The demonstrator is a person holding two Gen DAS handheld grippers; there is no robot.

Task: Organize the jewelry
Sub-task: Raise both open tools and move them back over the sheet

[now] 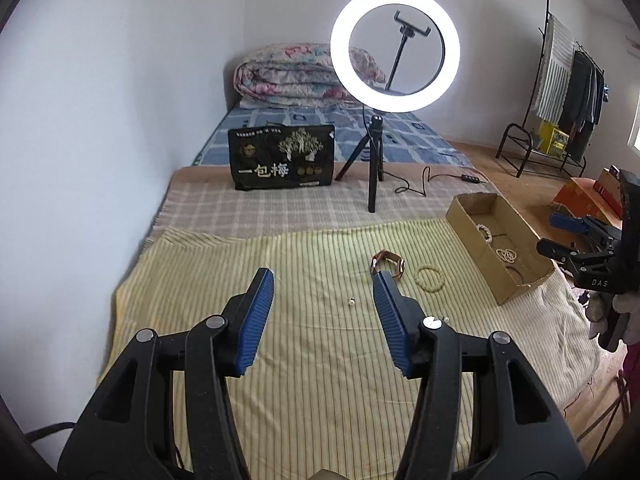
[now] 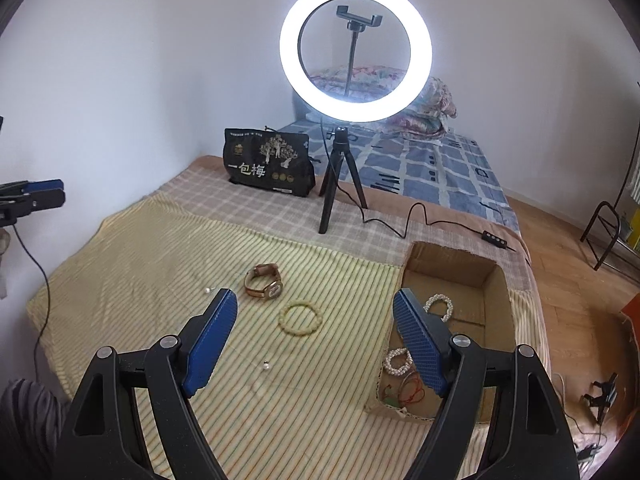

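Note:
A brown-strap watch (image 2: 264,281) and a pale green bead bracelet (image 2: 301,318) lie on the striped yellow cloth (image 2: 160,280). Small pearl earrings (image 2: 265,366) lie loose nearby. A cardboard box (image 2: 496,312) to the right holds pearl bracelets (image 2: 440,306) and a red string piece (image 2: 408,390). My right gripper (image 2: 316,300) is open and empty, above the cloth between the bracelet and the box. My left gripper (image 1: 322,276) is open and empty, above the cloth; its right finger hides part of the watch (image 1: 390,262). The green bracelet (image 1: 430,279) and the box (image 1: 472,216) also show in that view.
A lit ring light on a black tripod (image 2: 342,184) stands behind the cloth, its cable (image 2: 416,216) trailing right. A black snack bag (image 2: 268,168) stands at the back left. A folded quilt (image 1: 288,76) lies far back. A clothes rack (image 1: 568,92) stands on the floor at right.

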